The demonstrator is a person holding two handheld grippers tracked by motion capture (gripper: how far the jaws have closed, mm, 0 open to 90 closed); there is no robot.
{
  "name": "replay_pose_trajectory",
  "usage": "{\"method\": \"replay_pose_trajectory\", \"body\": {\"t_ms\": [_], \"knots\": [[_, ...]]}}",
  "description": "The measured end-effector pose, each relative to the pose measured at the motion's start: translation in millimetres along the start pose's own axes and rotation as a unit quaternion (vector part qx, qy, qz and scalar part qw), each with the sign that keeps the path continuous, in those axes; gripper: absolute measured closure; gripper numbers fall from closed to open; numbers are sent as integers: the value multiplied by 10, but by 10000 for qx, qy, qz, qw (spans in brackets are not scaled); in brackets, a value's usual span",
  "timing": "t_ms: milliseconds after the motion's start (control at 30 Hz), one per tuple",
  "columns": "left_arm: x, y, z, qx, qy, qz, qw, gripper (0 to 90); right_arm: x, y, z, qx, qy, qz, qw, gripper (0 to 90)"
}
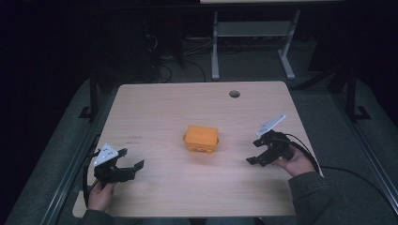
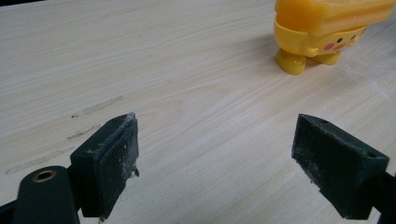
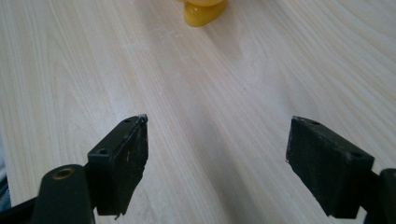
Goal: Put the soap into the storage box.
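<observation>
Small orange-yellow plastic toy figure [image 1: 202, 139] stands mid light-wood bench [image 1: 155, 108], between my two tools. Left hand-held gripper [image 1: 131, 158] released, empty; toy ahead, to its right. Right hand-held gripper [image 1: 255, 151] released, empty; toy ahead-left, slightly nearer I judge.

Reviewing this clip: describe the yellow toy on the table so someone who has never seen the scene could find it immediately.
Start at the light wooden table; near its middle, between the two open grippers, stands the yellow toy. It is a boxy orange-yellow figure on stubby feet with a small pink-cheeked face, apart from both grippers, and the one brightly coloured thing on the wood.
</observation>
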State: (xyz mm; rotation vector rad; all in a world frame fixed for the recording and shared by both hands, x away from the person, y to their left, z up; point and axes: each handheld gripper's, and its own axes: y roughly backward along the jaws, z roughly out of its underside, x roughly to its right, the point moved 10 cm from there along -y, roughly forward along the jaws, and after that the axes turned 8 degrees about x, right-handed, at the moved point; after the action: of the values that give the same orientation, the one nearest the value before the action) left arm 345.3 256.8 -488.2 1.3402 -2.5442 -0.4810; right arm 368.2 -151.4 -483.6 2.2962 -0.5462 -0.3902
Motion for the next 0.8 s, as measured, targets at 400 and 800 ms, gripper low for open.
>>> {"method": "replay_pose_trajectory", "body": {"t_ms": [400,800], "knots": [[2,-5,9,0,7,-15,10000,141,-3,29,258,26,-173,35,9998,204],[10,-13,16,-13,-25,-1,10000,141,-40,57,500,53,-309,69,9995,205]]}}
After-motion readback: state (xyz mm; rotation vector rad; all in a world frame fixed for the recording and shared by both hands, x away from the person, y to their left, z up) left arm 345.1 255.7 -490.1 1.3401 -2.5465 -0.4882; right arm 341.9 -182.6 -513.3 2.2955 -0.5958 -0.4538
